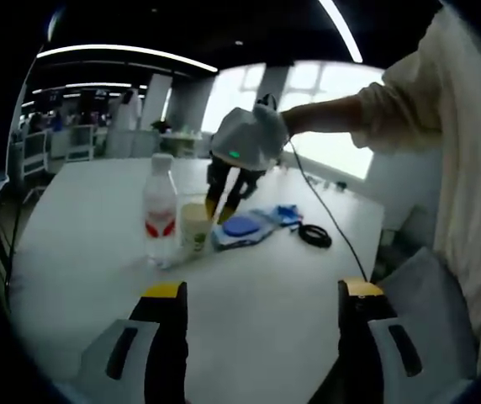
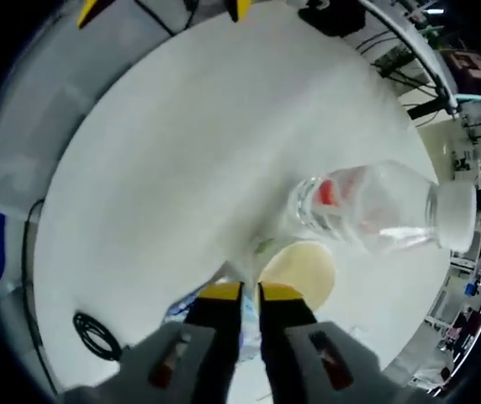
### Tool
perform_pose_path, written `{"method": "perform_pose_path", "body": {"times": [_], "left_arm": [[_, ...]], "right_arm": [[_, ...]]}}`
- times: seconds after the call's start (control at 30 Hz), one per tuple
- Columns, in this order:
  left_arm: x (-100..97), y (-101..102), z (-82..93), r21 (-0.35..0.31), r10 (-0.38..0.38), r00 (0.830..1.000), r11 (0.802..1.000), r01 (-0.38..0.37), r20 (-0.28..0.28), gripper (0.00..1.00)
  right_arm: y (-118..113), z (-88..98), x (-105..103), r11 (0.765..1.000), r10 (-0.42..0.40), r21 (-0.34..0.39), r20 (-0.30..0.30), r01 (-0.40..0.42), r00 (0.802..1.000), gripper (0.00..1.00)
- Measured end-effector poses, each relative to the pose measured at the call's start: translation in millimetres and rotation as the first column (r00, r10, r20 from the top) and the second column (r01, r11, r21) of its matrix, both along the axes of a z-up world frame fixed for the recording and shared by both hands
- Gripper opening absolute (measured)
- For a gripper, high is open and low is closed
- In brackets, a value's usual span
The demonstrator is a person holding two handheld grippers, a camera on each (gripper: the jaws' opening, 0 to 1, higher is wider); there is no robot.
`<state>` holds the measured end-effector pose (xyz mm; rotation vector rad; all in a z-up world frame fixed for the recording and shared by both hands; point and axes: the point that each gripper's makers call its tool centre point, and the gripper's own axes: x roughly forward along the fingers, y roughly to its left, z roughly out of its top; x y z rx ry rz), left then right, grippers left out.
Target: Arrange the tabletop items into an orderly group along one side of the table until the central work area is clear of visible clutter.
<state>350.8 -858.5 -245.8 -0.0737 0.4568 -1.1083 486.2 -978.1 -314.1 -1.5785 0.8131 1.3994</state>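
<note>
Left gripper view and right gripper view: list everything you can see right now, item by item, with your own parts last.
Table: one, white, under everything.
Water bottle: one, clear with white cap and red label, upright beside the cup.
Cup: one, cream, between the bottle and the packet.
Blue packet: one, blue and white, lying flat right of the cup.
Black cable coil: one, black, past the packet near the table edge.
Person's sleeve: one, cream, reaching in from the right.
Left claw: yellow-tipped, jaws wide apart, empty, over bare table.
Right claw: yellow-tipped, jaws nearly closed, above the cup and packet; a grip cannot be told.
</note>
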Motion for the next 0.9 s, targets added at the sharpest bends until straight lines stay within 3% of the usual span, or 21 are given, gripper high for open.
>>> {"method": "perform_pose_path", "body": {"times": [0.27,0.43,0.67,0.77,0.8,0.9], "left_arm": [[-1.1,-2,0.2,0.004,-0.009,1.0,1.0,0.009,0.001,0.69],[-1.5,-5,3.6,0.003,-0.015,1.0,1.0,0.015,0.006,0.68],[-8.4,-12,9.1,0.009,-0.049,0.999,0.999,0.049,0.019,0.67],[-12.8,-18,12.3,0.016,-0.073,0.997,0.997,0.073,0.025,0.67],[-13.9,-19,13.5,0.016,-0.078,0.997,0.997,0.078,0.026,0.67],[-19.0,-24,15.1,0.026,-0.101,0.994,0.995,0.101,0.031,0.67]], "right_arm": [[5,8.2,-2,0.997,-0.05,0.053,-0.001,0.05,0.999,0.09],[16,25.9,-6,0.971,-0.153,0.185,-0.003,0.151,0.988,0.12],[39,61.1,-31,0.881,-0.266,0.387,-0.074,0.273,0.961,0.14],[44,75.1,-41,0.829,-0.313,0.456,-0.102,0.324,0.944,0.15],[48,82.4,-45,0.798,-0.332,0.495,-0.115,0.343,0.936,0.16],[57,99.6,-58,0.737,-0.355,0.56,-0.155,0.378,0.922,0.16]]}}
